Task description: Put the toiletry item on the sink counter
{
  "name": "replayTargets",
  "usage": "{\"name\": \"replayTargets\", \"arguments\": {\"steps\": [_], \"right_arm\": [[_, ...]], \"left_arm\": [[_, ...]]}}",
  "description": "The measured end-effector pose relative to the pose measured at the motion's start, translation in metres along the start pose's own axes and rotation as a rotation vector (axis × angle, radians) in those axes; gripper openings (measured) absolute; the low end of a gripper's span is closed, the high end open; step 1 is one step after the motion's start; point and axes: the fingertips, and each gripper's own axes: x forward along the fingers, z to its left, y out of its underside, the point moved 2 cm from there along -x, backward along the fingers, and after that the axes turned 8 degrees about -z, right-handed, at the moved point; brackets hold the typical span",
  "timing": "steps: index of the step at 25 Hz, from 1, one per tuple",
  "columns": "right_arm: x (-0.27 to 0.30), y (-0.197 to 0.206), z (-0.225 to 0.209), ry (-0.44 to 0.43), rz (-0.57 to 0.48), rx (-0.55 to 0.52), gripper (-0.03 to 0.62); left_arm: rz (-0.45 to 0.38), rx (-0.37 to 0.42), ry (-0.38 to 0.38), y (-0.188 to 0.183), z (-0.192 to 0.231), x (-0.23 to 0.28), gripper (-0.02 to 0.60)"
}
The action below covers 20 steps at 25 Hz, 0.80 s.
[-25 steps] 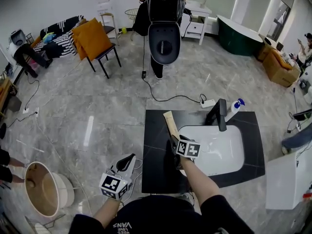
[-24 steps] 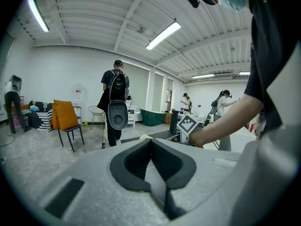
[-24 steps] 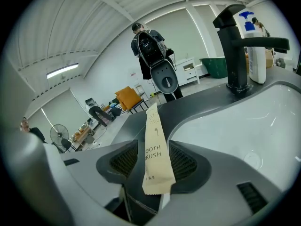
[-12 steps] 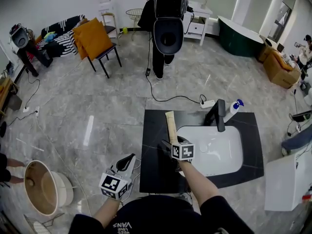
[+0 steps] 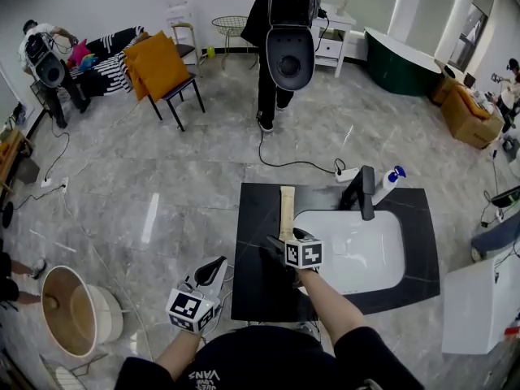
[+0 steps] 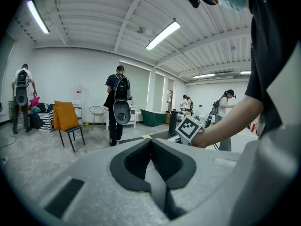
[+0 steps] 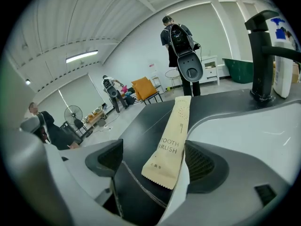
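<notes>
The toothbrush packet (image 5: 286, 210) lies on the black bench (image 5: 256, 287) beside the sink (image 5: 361, 254), the right gripper (image 7: 155, 163) has just been opening its fingers, which sit loose round the packet's near end, the left gripper (image 6: 151, 147) has its fingers squeezed together on nothing, so only backing away looks left.

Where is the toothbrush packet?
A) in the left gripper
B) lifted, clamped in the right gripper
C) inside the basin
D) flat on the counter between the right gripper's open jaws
D: the packet lies flat on the black counter beside the basin; the right gripper has just been opening its jaws, which stand clear of it.
</notes>
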Motion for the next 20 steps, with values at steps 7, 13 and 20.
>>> {"name": "replayTargets", "arguments": {"steps": [7,13,20], "right_arm": [[-0.001,0.0,0.003,-0.006,-0.001,-0.005,0.394],[-0.015,-0.01,0.0,-0.02,-0.052,0.017,0.382],[-0.055,-0.022,-0.007,-0.02,-0.116,-0.009,0.269]], "left_arm": [[-0.001,0.005,-0.008,-0.001,-0.003,-0.004,0.008],[-0.001,0.006,-0.01,-0.001,-0.011,-0.001,0.008],[-0.019,0.004,0.015,-0.008,-0.037,0.015,0.006]]}}
